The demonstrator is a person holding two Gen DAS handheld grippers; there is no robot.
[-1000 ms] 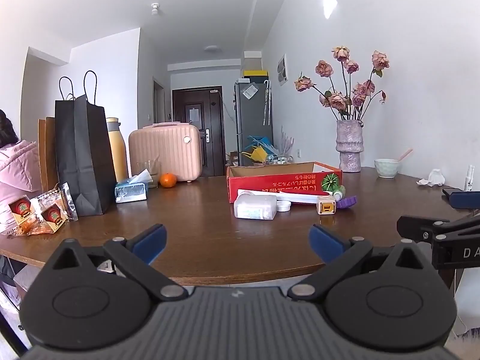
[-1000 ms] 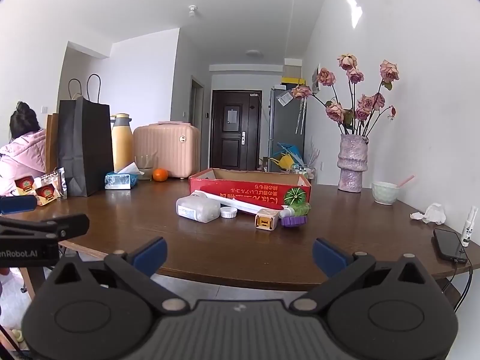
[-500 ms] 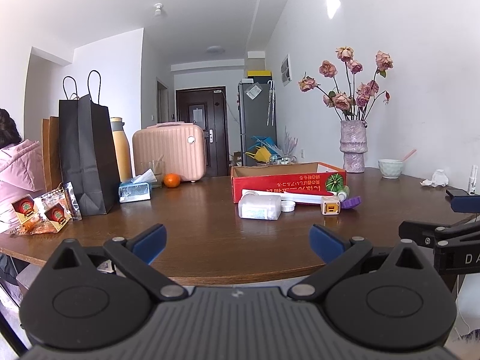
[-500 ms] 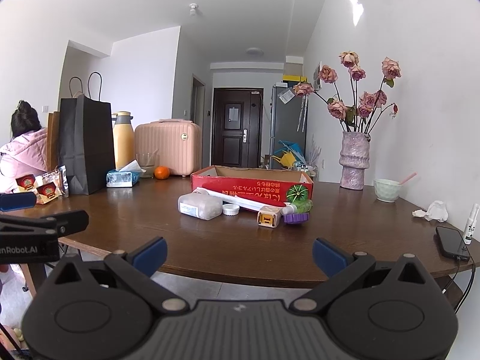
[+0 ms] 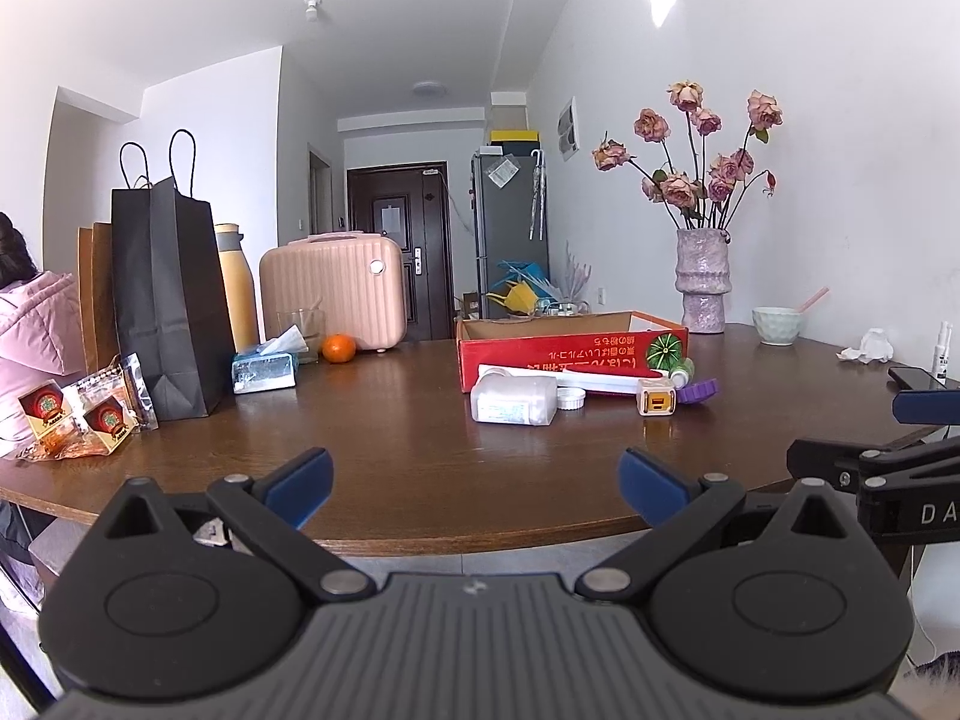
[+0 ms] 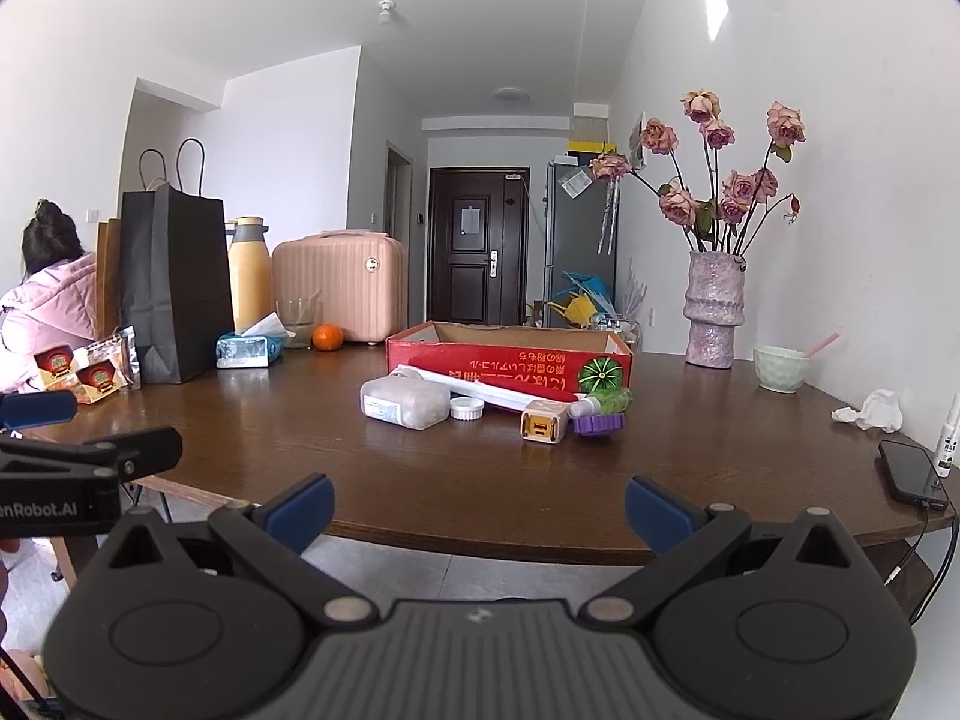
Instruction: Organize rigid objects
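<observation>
A red cardboard box (image 5: 570, 348) (image 6: 510, 357) stands open on the brown table (image 5: 390, 456). In front of it lie a white pill bottle (image 5: 513, 399) (image 6: 405, 403), a small white lid (image 5: 570, 399) (image 6: 467, 408), a long white tube (image 5: 576, 381) (image 6: 474, 389), a cream cube charger (image 5: 656, 396) (image 6: 543, 420), a purple cap (image 5: 699, 390) (image 6: 597, 422) and a green bottle (image 6: 609, 402). My left gripper (image 5: 474, 480) and right gripper (image 6: 477, 504) are both open and empty, held at the table's near edge, well short of the objects.
A black paper bag (image 5: 162, 300), yellow flask (image 5: 234, 288), pink case (image 5: 333, 291), tissue pack (image 5: 264, 366) and orange (image 5: 339, 348) stand at the back left. A vase of roses (image 6: 714, 312), bowl (image 6: 780, 367) and phone (image 6: 912, 471) are at the right. A person (image 5: 30, 324) sits left.
Both grippers have moved slightly toward the table; the objects appear a little nearer. Both stay open and nothing on the table has moved.
</observation>
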